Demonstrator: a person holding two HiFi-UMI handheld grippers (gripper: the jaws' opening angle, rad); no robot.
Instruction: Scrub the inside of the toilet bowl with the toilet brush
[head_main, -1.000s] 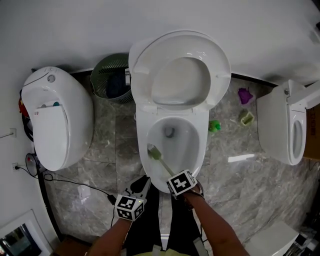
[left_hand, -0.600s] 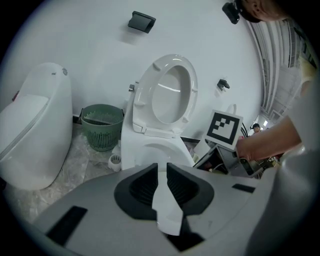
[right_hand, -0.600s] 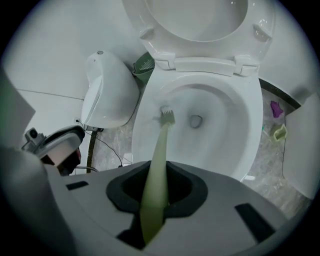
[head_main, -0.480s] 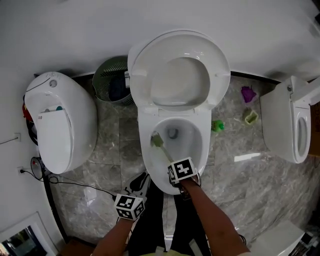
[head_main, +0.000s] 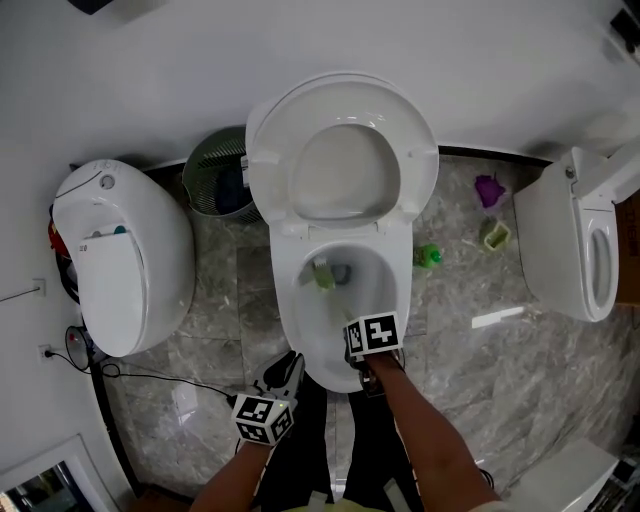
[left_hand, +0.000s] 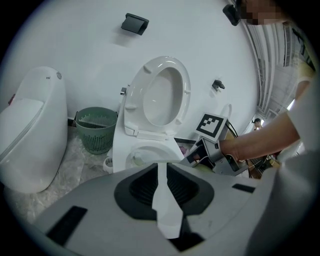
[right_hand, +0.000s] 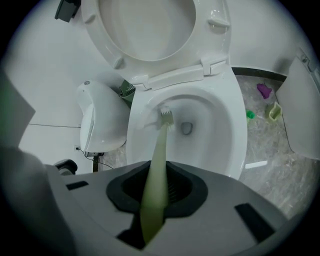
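**Brush head in the bowl, beside the drain**

Head view: our right gripper reaches over the front rim of the toilet bowl, whose seat and lid stand raised. The toilet brush has its head inside the bowl, just left of the drain opening. The left gripper hangs off the bowl's front left, over the marble floor. A green waste basket stands left of the bowl.

Left gripper view: jaws are pressed together and show as one white strip. The only print is the right gripper's square marker.

Right gripper view: jaws are clamped on the brush's pale green handle. The bristles touch the bowl's inner left wall. We find no readable writing.
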